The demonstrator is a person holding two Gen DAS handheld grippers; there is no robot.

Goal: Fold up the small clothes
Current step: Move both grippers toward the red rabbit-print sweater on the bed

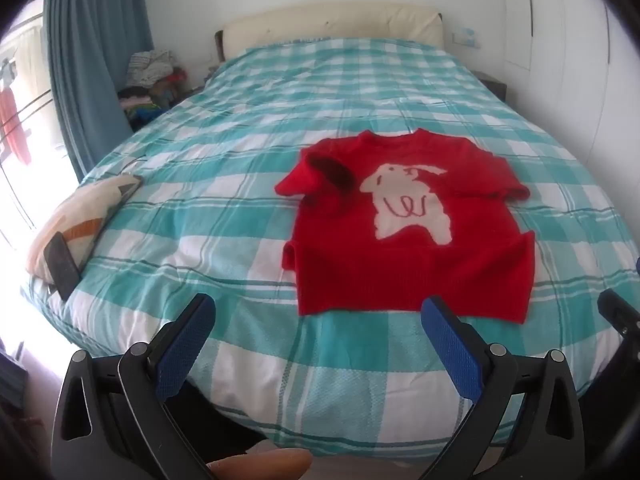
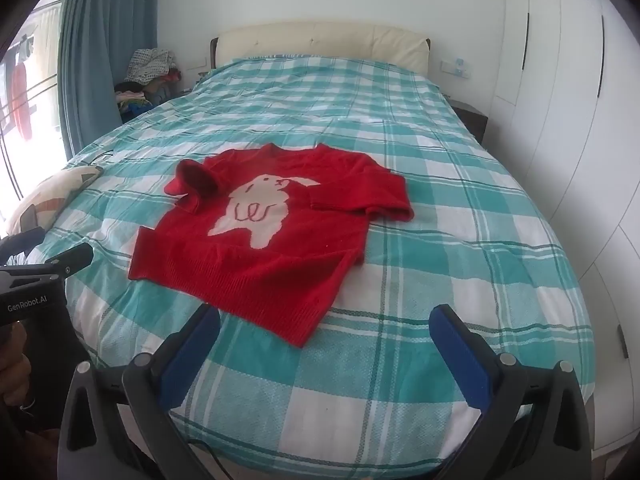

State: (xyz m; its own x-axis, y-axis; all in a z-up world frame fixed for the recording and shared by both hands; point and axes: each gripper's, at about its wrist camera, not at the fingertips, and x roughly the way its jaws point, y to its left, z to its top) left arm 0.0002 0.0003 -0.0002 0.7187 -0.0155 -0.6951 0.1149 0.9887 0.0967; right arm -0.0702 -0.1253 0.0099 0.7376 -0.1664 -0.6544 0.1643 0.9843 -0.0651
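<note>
Teal-and-white checked bedding covers a bed that fills a white-walled room, with a cream headboard at the far end, blue curtain on the left and white wardrobe doors on the right. A red sweater with a white animal motif lies flat on the bedding, front up. Left gripper and right gripper both hover near its hem, fingers spread wide, holding nothing
</note>
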